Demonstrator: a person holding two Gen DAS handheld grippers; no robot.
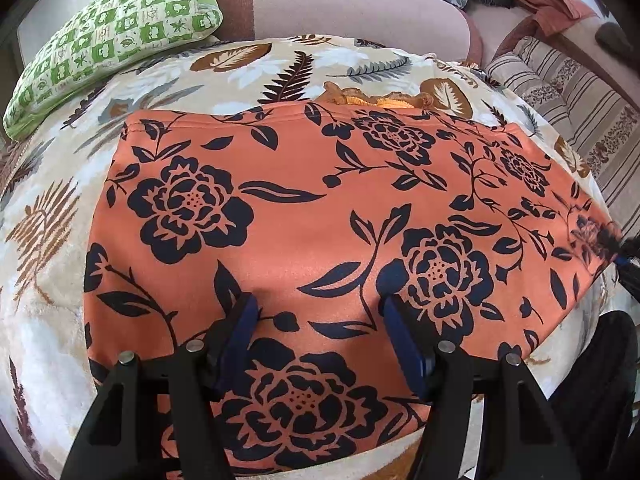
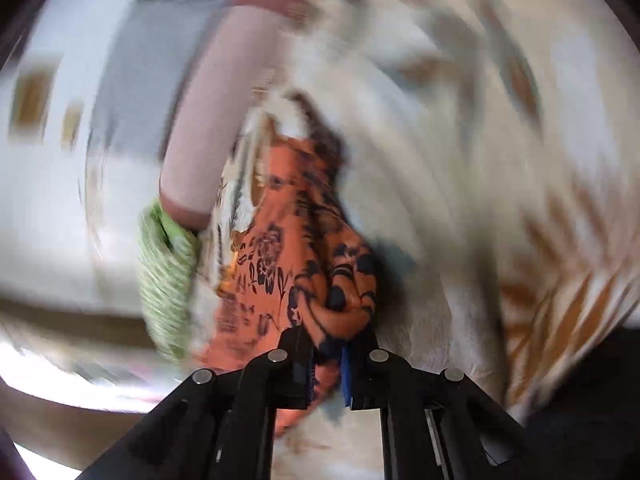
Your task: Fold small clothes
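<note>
Right gripper point(image 2: 328, 344) clamped on a corner of the orange floral garment point(image 1: 304, 216) spread over the blanket point(image 1: 52, 280), left gripper point(image 1: 318, 336) spread open above it; judged mid-fold, needing a carry across.

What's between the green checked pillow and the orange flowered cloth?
Only the cream leaf-print blanket lies between green checked pillow and orange flowered cloth, left wrist view.

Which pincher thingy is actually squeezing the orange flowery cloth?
The right gripper: its jaws are shut on a bunched edge of the orange flowery cloth. The left gripper stands open above it.
</note>
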